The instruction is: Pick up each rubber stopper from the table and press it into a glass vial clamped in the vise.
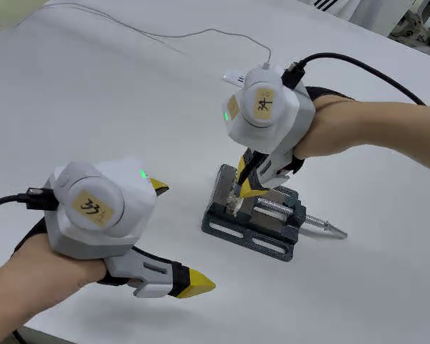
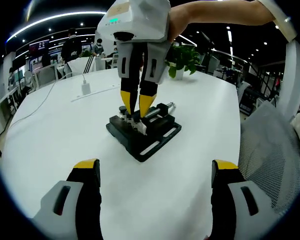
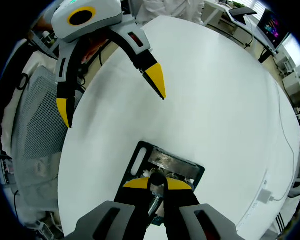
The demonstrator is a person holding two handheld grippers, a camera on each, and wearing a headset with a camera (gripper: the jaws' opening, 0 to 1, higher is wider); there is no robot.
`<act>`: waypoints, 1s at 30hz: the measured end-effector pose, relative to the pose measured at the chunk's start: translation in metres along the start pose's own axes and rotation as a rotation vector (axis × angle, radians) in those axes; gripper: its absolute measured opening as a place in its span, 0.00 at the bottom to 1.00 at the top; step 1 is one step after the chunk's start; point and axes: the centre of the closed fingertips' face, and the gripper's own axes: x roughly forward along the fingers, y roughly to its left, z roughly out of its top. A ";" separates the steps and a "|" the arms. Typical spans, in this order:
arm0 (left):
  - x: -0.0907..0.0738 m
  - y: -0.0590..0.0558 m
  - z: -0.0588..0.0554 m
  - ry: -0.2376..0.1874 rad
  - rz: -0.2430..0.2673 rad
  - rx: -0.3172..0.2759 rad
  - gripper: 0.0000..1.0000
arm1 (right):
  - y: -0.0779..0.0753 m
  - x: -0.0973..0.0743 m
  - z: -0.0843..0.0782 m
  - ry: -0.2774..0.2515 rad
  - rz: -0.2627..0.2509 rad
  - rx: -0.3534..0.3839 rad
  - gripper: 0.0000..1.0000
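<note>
Pressing looks like the step in hand: the right hand-held gripper [image 1: 244, 192] stands over the vise [image 1: 254, 223] on the bench [image 1: 93, 86], its jaws clenched on a dark stopper [image 3: 157, 178] right at the vise's clamp. The vial beneath is too hidden to make out. The left hand-held gripper [image 1: 180, 236] hovers well apart, released and carrying nothing. The next move probably calls for a straight downward push, then letting go.
</note>
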 end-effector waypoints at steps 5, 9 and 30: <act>0.000 0.000 0.000 -0.001 -0.001 0.000 0.91 | 0.001 0.000 0.000 0.003 -0.004 0.023 0.04; 0.000 0.001 -0.001 0.004 -0.003 0.000 0.91 | 0.001 0.000 0.000 0.001 -0.011 0.055 0.04; 0.005 -0.004 -0.001 0.005 -0.022 0.004 0.90 | 0.000 0.001 0.001 -0.021 -0.025 0.209 0.04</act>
